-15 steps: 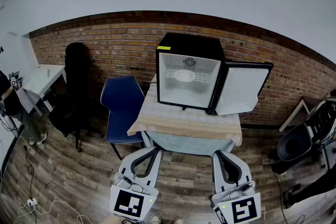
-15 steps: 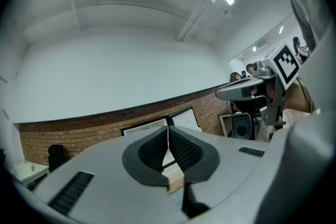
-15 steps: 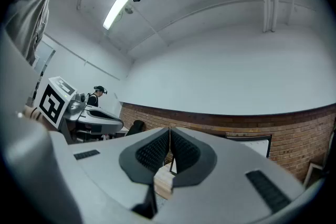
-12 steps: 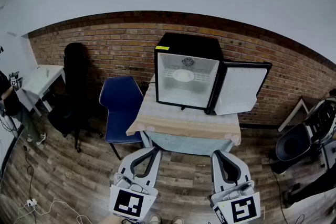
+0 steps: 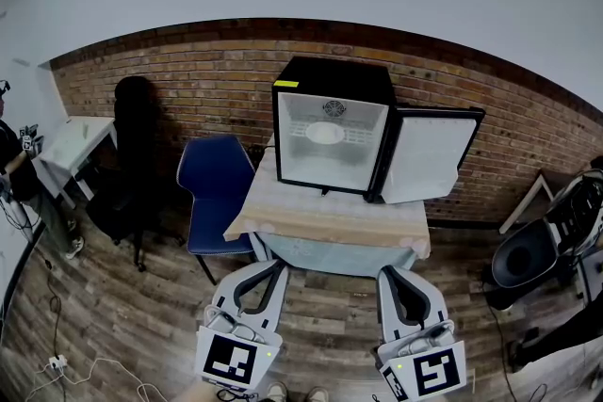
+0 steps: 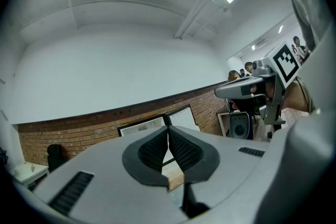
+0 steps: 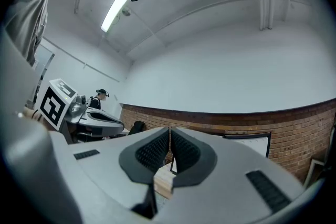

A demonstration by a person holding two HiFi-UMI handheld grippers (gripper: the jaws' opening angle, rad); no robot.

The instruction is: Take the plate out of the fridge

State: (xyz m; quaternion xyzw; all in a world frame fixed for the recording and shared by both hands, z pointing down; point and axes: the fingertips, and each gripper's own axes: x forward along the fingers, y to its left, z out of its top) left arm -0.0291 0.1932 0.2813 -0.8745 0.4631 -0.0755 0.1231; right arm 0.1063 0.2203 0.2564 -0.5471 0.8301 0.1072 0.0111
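A small black fridge point(image 5: 330, 80) stands on a table point(image 5: 330, 221) against the brick wall, its door point(image 5: 429, 155) swung open to the right. Inside, a white plate point(image 5: 325, 134) lies on the upper shelf. Both grippers hang low in front of the table, well short of the fridge. My left gripper point(image 5: 275, 266) is shut and empty; in the left gripper view point(image 6: 168, 134) its jaws meet with nothing between them. My right gripper point(image 5: 389, 272) is also shut and empty, its jaws closed together in the right gripper view point(image 7: 169, 132).
A blue chair point(image 5: 217, 188) stands left of the table, a black office chair point(image 5: 137, 155) and a white desk point(image 5: 80, 141) further left. A person point(image 5: 14, 174) stands at the far left. Dark equipment point(image 5: 537, 249) sits at the right. Wooden floor point(image 5: 330, 315) lies between me and the table.
The fridge and table have slid slightly up and left in the head view as the camera shifted. Both grippers stay shut and low.
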